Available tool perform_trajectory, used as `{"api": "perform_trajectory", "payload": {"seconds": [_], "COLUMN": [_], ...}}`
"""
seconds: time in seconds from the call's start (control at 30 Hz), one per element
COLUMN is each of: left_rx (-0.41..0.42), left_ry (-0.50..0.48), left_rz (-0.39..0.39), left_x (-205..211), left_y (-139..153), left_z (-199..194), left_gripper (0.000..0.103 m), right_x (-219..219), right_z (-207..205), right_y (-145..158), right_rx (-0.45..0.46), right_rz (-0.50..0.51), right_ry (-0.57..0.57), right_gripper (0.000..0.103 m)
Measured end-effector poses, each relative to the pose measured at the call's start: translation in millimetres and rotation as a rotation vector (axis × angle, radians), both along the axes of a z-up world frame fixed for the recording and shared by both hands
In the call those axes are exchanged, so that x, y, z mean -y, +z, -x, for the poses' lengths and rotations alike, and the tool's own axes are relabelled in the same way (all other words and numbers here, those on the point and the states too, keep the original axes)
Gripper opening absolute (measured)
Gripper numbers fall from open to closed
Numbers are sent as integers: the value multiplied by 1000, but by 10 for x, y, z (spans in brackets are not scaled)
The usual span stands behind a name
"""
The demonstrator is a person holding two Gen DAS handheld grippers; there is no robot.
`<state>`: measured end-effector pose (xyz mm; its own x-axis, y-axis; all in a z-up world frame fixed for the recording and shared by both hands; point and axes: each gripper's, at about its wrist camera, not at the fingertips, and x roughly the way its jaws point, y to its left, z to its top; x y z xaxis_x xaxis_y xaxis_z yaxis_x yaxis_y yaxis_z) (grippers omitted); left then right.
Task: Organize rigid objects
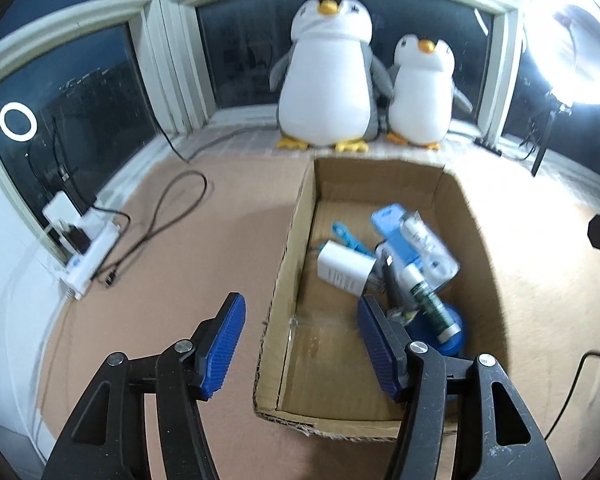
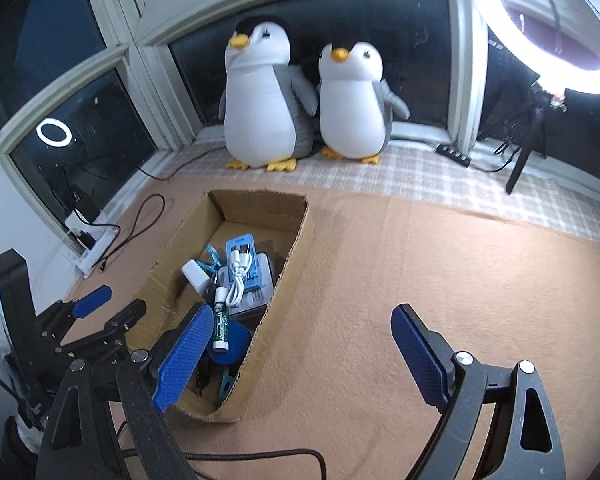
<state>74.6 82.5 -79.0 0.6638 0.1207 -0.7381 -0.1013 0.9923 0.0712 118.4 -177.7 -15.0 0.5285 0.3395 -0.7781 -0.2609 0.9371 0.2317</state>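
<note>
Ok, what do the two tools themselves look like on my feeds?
Both match: the left tool and right tool have black plastic arms with triangular cut-outs and silver pivot bolts. Each finger ends in a flat, ribbed blue pad. No markings, sleeves or attached cables are visible.

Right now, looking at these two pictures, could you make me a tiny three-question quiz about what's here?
1. True or false: both the left gripper and right gripper hold something.
2. Where does the white charger lie? A) on the mat B) in the cardboard box C) on the windowsill
3. How many plush penguins stand by the window?

Key: 1 false, both are open and empty; 2 B; 3 two.
</note>
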Motion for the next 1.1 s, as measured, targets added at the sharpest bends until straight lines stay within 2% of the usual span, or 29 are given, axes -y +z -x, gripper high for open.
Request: {"api": "perform_trajectory", "payload": {"seconds": [0.43, 0.6, 0.77, 1.1], "left_rx": [192, 247, 239, 208], "left_ry": [-78, -97, -100, -82], "left_rz": [-20, -23, -9, -5], "left_x": [331, 425, 508, 538], "left_y": [1108, 1412, 1436, 1266], "left_z": [469, 666, 763, 789], "left_gripper": [73, 81, 81, 86], "right_x": [336, 383, 352, 321], "right_z": [490, 655, 763, 849], "right_y": [668, 824, 796, 671], "right_rx": [116, 156, 174, 189], "right_rz": [-37, -45, -24, -16], "right_ry": [-28, -27, -32, -81], "right_gripper": [88, 89, 90, 90]}}
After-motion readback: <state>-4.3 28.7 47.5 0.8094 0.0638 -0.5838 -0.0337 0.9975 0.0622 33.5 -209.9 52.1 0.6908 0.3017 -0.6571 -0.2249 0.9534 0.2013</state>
